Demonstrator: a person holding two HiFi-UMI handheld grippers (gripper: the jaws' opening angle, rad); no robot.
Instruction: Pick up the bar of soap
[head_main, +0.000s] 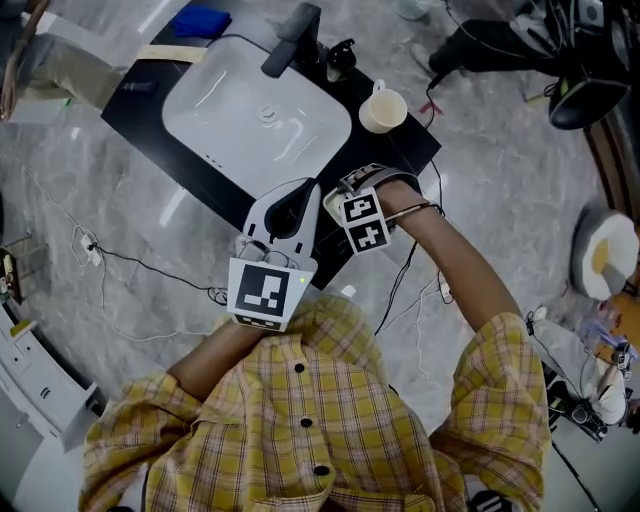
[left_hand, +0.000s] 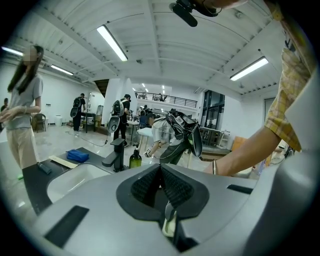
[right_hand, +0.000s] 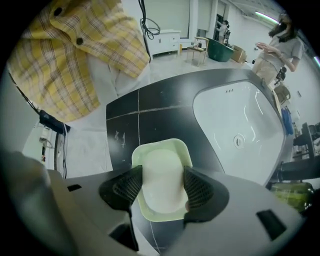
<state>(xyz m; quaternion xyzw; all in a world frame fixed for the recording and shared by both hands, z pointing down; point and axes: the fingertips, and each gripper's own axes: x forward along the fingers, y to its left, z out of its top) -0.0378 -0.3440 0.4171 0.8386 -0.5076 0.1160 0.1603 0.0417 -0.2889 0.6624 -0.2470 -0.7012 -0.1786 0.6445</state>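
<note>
Soap bar (right_hand: 161, 187), hidden in head view, is clasped by right gripper (right_hand: 163, 174).

I'm seeing even, bright light from ceiling strip lights (left_hand: 114, 43), glare streaking the white basin (head_main: 250, 115), both gripper views bulging and darkening at the corners

White soap (right_hand: 161, 177), pale green dish (right_hand: 159, 144), black counter (right_hand: 150, 110)

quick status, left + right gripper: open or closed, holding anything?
Left gripper: closed, empty.
Right gripper: closed on the white oval bar of soap, which sits in its pale green dish.
</note>
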